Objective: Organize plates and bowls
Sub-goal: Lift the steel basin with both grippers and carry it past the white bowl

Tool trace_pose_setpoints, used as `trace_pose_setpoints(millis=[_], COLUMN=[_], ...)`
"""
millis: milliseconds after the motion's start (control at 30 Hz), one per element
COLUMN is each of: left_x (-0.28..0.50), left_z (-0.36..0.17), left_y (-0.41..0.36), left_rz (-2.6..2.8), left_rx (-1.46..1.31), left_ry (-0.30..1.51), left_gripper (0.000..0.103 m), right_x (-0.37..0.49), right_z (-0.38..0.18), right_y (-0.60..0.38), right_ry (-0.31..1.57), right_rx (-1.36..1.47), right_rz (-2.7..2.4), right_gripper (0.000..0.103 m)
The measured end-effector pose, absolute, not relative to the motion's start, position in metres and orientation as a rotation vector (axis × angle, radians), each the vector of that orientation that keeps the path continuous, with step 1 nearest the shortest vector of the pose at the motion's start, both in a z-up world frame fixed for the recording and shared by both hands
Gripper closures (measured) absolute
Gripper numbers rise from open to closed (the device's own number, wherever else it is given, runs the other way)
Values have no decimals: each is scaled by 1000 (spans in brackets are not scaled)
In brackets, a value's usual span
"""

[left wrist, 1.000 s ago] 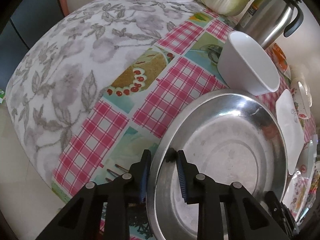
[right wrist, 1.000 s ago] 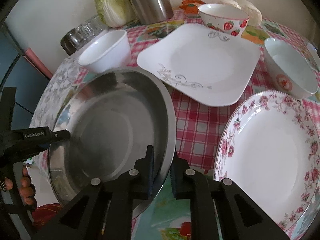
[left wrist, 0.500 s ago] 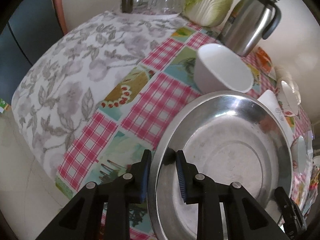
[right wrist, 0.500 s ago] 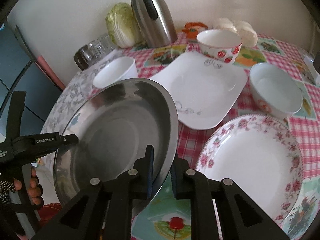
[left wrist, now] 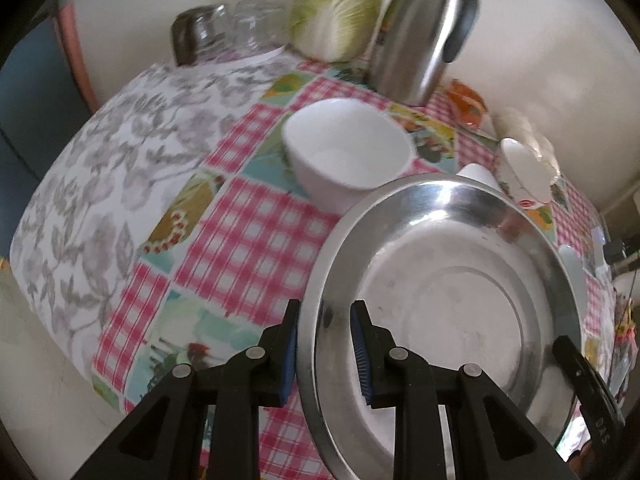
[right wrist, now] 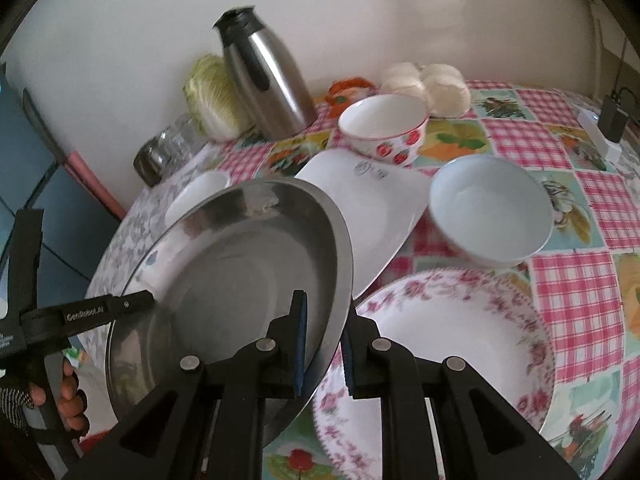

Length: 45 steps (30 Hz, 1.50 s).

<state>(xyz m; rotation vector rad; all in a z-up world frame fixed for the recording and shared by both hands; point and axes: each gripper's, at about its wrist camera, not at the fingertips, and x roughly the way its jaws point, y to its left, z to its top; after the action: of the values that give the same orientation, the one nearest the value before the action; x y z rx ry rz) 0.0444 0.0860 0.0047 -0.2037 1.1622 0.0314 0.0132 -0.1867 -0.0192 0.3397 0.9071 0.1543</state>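
Observation:
A large steel dish hangs tilted above the checked tablecloth, held by both grippers. My left gripper is shut on its left rim. On the opposite rim of the dish my right gripper is shut. A plain white bowl stands just beyond the dish. To the right lie a square white plate, a strawberry bowl, a pale bowl and a floral plate right under the right gripper.
Along the wall at the back stand a steel thermos, a cabbage, glass jars and white buns. A charger sits at the far right edge. A person's hand holds the left gripper's handle.
Both grippers have risen with the steel dish between them, lifting it higher off the table. More of the table and the back wall shows in both views.

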Motion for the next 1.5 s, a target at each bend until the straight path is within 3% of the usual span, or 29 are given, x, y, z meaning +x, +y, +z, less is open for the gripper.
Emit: trace_pose_setpoints(millis=[400,1500], left_x=[88,143], left_z=[27,-25], left_y=[38,5], left_rz=[-23,-18], left_rx=[-137,-9], left_ry=[1128,1203], left_gripper=[76,76], right_x=[27,77], right_z=[-17,-52], right_y=[-226,-236], right_ry=[864,934], right_rx=[372,297], right_rz=[80,15], right_gripper=[86,85])
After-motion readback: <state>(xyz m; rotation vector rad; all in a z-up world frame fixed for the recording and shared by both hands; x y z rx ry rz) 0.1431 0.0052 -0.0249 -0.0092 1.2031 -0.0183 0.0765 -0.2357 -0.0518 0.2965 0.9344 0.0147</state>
